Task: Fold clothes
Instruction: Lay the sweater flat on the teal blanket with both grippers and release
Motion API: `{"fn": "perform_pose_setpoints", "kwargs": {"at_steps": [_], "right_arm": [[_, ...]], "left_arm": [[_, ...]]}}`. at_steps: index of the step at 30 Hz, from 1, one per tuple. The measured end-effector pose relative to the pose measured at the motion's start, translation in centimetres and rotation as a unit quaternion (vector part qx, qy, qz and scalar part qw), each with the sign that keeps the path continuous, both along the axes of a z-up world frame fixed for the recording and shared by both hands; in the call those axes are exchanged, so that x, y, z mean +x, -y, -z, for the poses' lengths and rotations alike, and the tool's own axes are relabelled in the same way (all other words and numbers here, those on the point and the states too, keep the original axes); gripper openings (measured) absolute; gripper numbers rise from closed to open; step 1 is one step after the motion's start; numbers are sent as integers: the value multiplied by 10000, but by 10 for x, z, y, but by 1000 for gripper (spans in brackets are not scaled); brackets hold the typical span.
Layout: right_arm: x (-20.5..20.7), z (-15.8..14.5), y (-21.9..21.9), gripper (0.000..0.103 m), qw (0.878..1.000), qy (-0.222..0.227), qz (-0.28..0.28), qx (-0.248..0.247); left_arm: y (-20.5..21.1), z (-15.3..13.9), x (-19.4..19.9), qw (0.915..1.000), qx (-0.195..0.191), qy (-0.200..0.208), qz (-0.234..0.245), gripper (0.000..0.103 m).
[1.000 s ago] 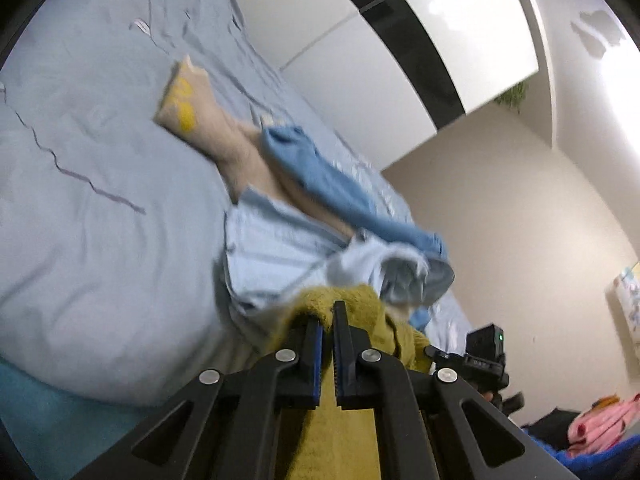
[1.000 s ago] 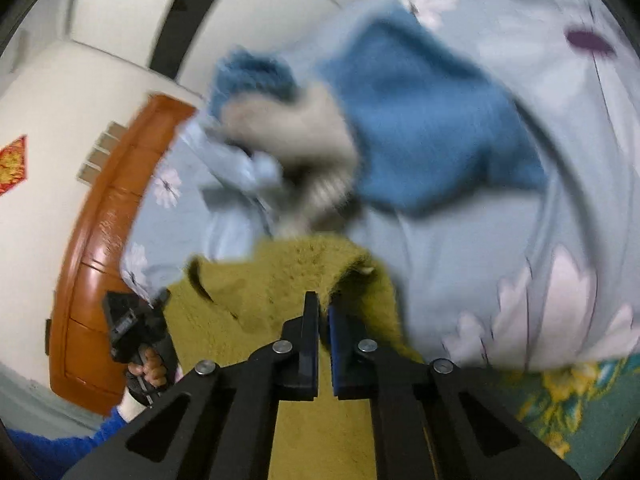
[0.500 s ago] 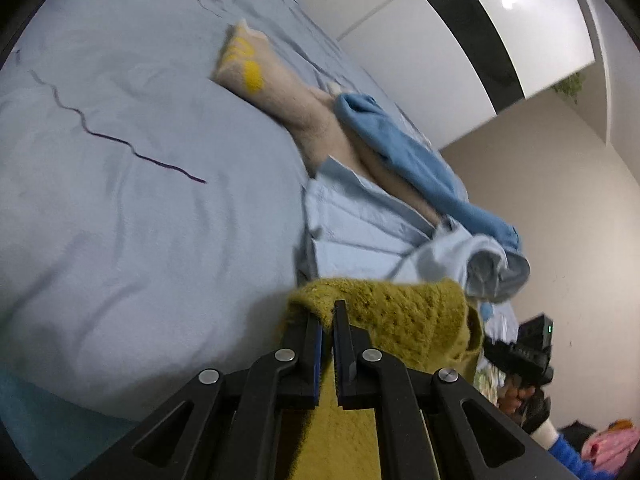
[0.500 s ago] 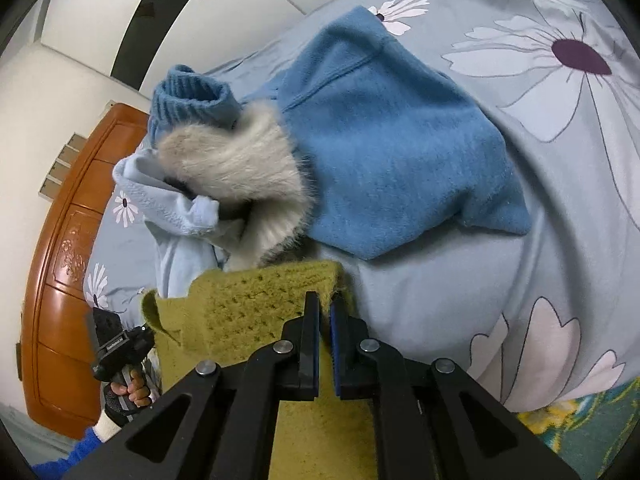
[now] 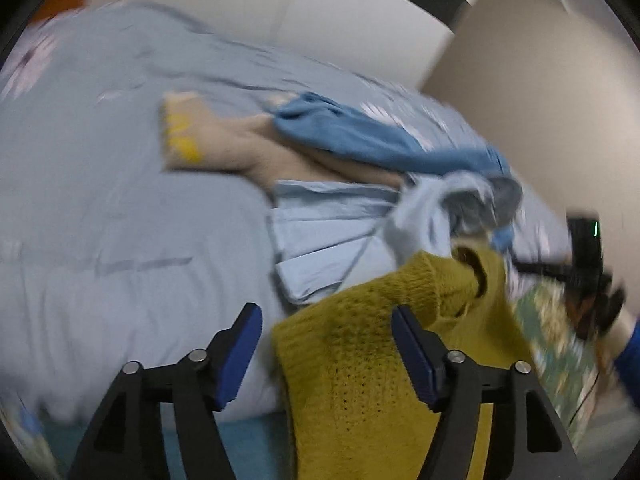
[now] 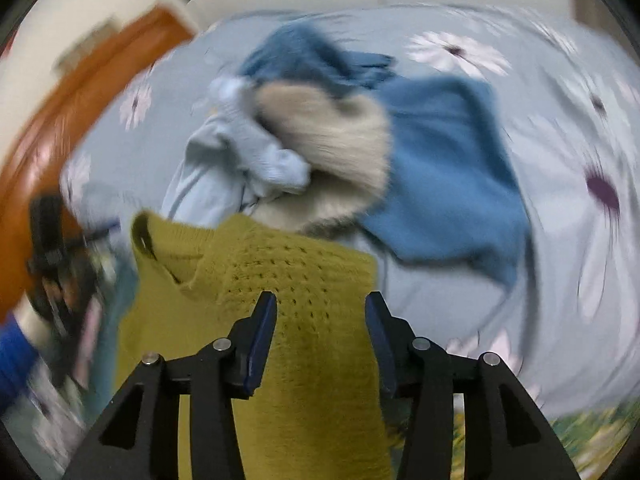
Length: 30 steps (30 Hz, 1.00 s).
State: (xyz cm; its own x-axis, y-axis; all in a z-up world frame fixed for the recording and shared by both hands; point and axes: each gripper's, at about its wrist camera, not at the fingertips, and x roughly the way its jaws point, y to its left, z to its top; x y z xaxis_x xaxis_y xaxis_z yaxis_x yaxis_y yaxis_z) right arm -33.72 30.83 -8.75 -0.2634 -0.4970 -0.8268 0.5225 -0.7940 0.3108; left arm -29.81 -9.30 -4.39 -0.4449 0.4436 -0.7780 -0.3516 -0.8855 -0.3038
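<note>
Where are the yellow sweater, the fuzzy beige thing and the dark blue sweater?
yellow sweater [image 6: 304, 280]: right wrist view, its knitted body.
fuzzy beige thing [image 6: 336, 140]: right wrist view, its furry middle.
dark blue sweater [image 6: 448, 168]: right wrist view, its flat body.

The right gripper, jaws spread wide, hovers over a mustard-yellow knitted sweater, with a blue fleece garment at two o'clock on the floral bedsheet
</note>
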Motion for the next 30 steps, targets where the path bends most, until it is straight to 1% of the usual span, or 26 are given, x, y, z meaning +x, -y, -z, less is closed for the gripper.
{"fn": "perform_pose_setpoints", "kwargs": {"at_steps": [3, 5, 8, 10, 12, 13, 14, 16, 17, 18, 19, 20, 21, 23, 25, 30], "right_arm": [[-10, 3, 9, 48, 9981, -127, -465, 381], [-18, 8, 21, 48, 9953, -151, -730, 610], [-30, 22, 33, 49, 9900, -48, -1060, 925], [-38, 29, 38, 49, 9878, 36, -1159, 1035], [-43, 34, 43, 49, 9865, 122, -1240, 1060], [-44, 36, 45, 49, 9858, 151, -1273, 1082], [-44, 38, 46, 49, 9852, 166, -1297, 1106], [-44, 40, 48, 48, 9848, 194, -1303, 1136], [-43, 40, 48, 45, 9850, 217, -1273, 1141], [-42, 39, 48, 41, 9854, 245, -1227, 1156], [-41, 39, 48, 34, 9857, 265, -1196, 1158], [-38, 37, 48, 19, 9860, 254, -1181, 1147], [-34, 34, 48, 12, 9864, 217, -1162, 1144], [-24, 26, 44, 9, 9885, 126, -1068, 1067], [-13, 15, 37, 9, 9914, 30, -910, 937], [29, -23, 15, 8, 9956, -297, -584, 671]], "left_arm": [[-21, 7, -14, 9964, -591, 24, 615, 73], [-30, 16, -19, 9919, -846, 111, 946, 73], [-43, 29, -27, 9822, -1197, 254, 1425, 73], [-50, 38, -31, 9751, -1385, 343, 1698, 73], [-52, 43, -33, 9736, -1381, 381, 1775, 71], [-53, 45, -34, 9732, -1371, 396, 1806, 66], [-52, 44, -32, 9738, -1347, 392, 1789, 57], [-50, 41, -28, 9758, -1293, 371, 1727, 48], [-49, 39, -26, 9767, -1265, 361, 1696, 39], [-49, 38, -23, 9776, -1238, 350, 1665, 33], [-48, 36, -21, 9785, -1210, 340, 1634, 30], [-47, 34, -19, 9794, -1183, 329, 1602, 22], [-46, 33, -17, 9803, -1155, 319, 1571, 17], [-44, 30, -13, 9820, -1100, 297, 1508, 14], [-43, 24, -6, 9832, -1061, 280, 1460, 13], [-55, -6, 34, 9837, -1106, 83, 1419, 12]]}}
